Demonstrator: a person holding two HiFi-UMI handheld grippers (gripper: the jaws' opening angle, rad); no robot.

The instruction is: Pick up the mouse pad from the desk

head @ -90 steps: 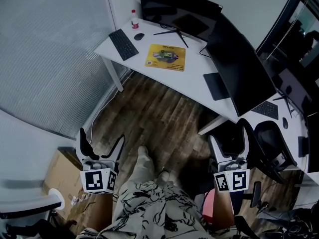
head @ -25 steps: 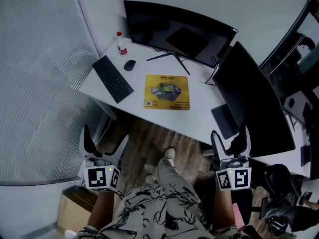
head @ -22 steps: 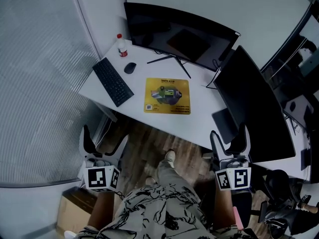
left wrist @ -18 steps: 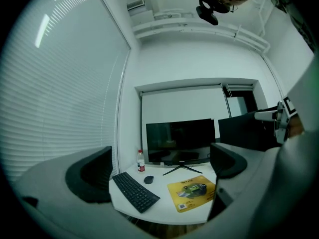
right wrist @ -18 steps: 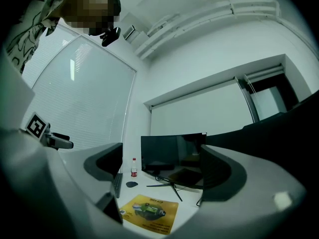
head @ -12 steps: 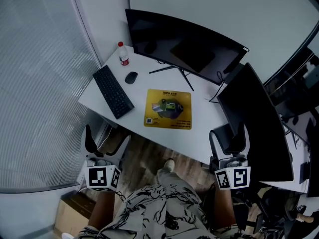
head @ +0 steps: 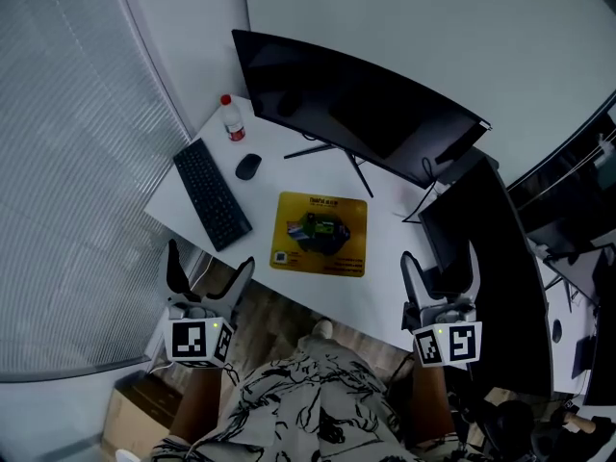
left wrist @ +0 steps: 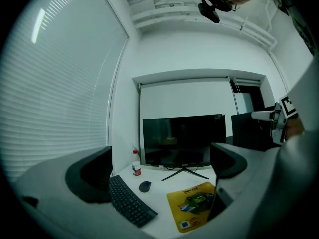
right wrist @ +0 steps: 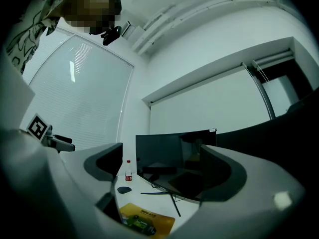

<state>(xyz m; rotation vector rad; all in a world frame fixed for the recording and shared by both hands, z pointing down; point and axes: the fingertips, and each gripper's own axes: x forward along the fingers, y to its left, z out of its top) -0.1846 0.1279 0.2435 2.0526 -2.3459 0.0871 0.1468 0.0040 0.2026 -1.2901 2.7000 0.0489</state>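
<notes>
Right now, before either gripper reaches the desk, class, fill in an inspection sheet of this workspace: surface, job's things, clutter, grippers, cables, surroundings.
Surface: white desk, mostly bare.
Job's things: yellow mouse pad lying flat near the front edge, untouched.
Clutter: keyboard, mouse and red-capped bottle left of the pad; curved monitor behind it.
Grippers: left gripper and right gripper both open, empty, apart from the pad.
Cables: one thin cable at the monitor's right end.
Surroundings: window blinds on the left, wooden floor below.
</notes>
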